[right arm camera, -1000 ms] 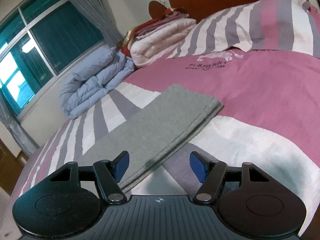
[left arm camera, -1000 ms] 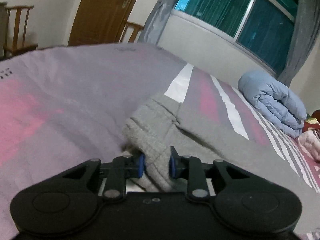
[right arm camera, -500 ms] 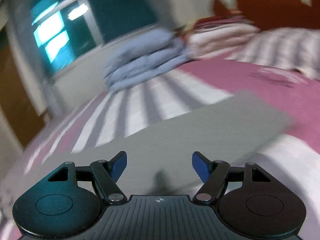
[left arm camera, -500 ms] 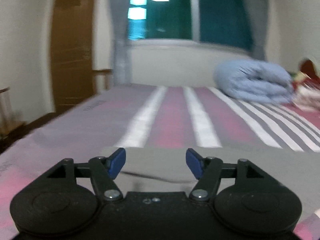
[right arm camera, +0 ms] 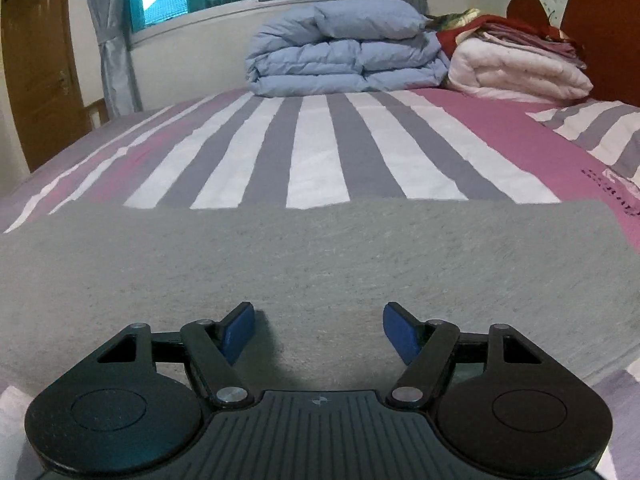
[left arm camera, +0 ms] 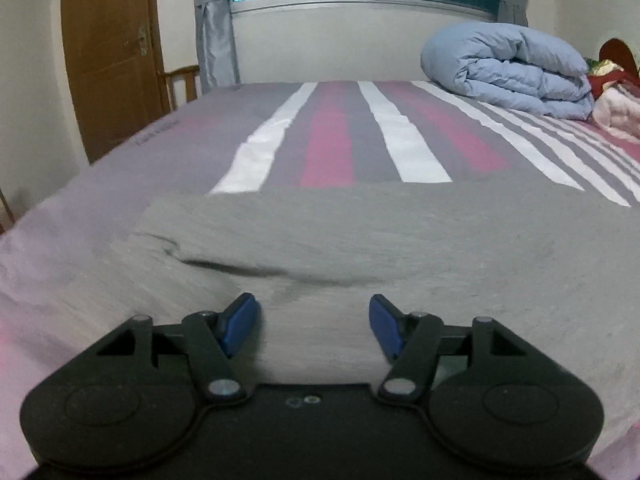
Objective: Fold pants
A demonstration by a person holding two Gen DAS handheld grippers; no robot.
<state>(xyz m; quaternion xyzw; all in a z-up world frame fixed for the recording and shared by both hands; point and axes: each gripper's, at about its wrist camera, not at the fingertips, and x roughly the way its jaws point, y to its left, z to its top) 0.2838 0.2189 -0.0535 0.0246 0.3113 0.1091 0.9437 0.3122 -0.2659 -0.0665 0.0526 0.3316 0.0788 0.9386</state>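
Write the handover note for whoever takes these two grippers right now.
Left gripper: open, holding nothing, low over the near edge of the grey pants.
Right gripper: open, holding nothing, low over the same near edge.
Pants: lying as a long flat band across the striped bed, one crease near the left gripper.
Done: pants laid out flat, apparently already doubled lengthwise.
Left: probably grip the ends and fold the band across its length, then smooth the crease.

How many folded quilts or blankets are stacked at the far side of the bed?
2 clearly: a blue quilt below the window, and a white quilt to its right by the headboard. Thinner folded bedding lies on top; more may be hidden behind.
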